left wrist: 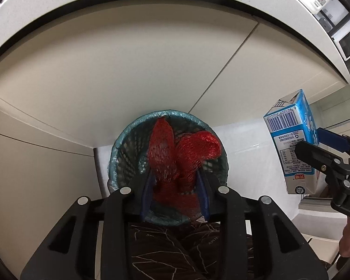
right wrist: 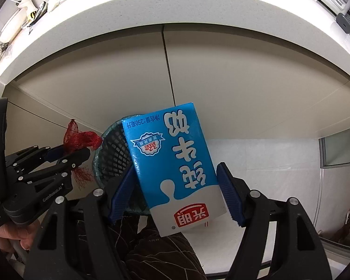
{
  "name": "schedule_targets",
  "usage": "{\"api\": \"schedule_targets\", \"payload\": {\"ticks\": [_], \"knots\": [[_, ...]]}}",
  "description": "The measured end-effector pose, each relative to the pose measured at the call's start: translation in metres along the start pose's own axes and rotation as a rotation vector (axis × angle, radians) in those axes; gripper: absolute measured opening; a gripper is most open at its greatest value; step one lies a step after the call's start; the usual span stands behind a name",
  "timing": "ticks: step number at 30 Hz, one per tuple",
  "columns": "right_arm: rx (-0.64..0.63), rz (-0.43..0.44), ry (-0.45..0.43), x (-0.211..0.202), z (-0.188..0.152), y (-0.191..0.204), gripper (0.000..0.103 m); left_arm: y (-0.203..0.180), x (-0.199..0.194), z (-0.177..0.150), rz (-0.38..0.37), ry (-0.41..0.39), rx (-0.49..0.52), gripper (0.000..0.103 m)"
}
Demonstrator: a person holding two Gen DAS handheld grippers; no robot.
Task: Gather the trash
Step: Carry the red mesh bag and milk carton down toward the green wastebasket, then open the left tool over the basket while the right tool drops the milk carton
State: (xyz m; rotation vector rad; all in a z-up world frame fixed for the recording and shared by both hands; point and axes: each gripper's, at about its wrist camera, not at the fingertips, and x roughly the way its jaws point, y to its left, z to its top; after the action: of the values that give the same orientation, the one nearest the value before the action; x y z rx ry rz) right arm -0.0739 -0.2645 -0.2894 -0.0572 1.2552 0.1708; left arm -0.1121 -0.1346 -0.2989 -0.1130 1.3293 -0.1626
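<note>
A red mesh net (left wrist: 175, 154) fills the gap between the blue pads of my left gripper (left wrist: 175, 172), which is shut on it and points down. Right beneath stands a black mesh bin with a blue-green liner (left wrist: 119, 144). From the right wrist view the net (right wrist: 81, 140) sticks out past the left gripper (right wrist: 72, 150) beside the bin (right wrist: 112, 154). My right gripper (right wrist: 175, 168) is shut on a blue-and-white milk carton (right wrist: 175, 154), held tilted and upside down over the bin's right side. The carton (left wrist: 289, 140) and the right gripper (left wrist: 315, 140) also show in the left wrist view.
Beige cabinet doors (right wrist: 221, 70) rise behind the bin under a white countertop edge (right wrist: 151, 7). White floor tiles (right wrist: 268, 163) lie to the right. A person's dark patterned clothing (left wrist: 175, 245) is just below the bin, and a hand (right wrist: 9, 238) holds the left gripper.
</note>
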Motion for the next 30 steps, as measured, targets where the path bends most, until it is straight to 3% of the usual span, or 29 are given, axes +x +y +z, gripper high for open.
{"api": "schedule_targets", "payload": {"ticks": [3, 9, 13, 17, 22, 25, 30], "knots": [[0.002, 0.002, 0.001, 0.002, 0.000, 0.000, 0.067, 0.001, -0.004, -0.001, 0.004, -0.016, -0.010, 0.046], [-0.008, 0.009, 0.005, 0.004, -0.007, -0.003, 0.067, 0.007, -0.010, -0.003, 0.000, -0.029, -0.030, 0.057], [-0.023, 0.019, 0.012, 0.004, -0.006, 0.003, 0.067, 0.017, -0.021, -0.005, 0.034, -0.066, -0.044, 0.072], [-0.044, 0.032, 0.015, 0.006, -0.002, 0.011, 0.067, 0.030, -0.032, -0.006, 0.050, -0.092, -0.074, 0.076], [-0.071, 0.049, 0.015, 0.012, 0.002, 0.025, 0.067, 0.049, -0.044, -0.007, 0.092, -0.129, -0.120, 0.091], [-0.085, 0.055, 0.019, 0.018, 0.004, 0.031, 0.067, 0.060, -0.051, -0.008, 0.115, -0.148, -0.148, 0.097], [-0.102, 0.060, 0.025, 0.027, 0.002, 0.033, 0.067, 0.074, -0.055, -0.010, 0.132, -0.140, -0.177, 0.097]]}}
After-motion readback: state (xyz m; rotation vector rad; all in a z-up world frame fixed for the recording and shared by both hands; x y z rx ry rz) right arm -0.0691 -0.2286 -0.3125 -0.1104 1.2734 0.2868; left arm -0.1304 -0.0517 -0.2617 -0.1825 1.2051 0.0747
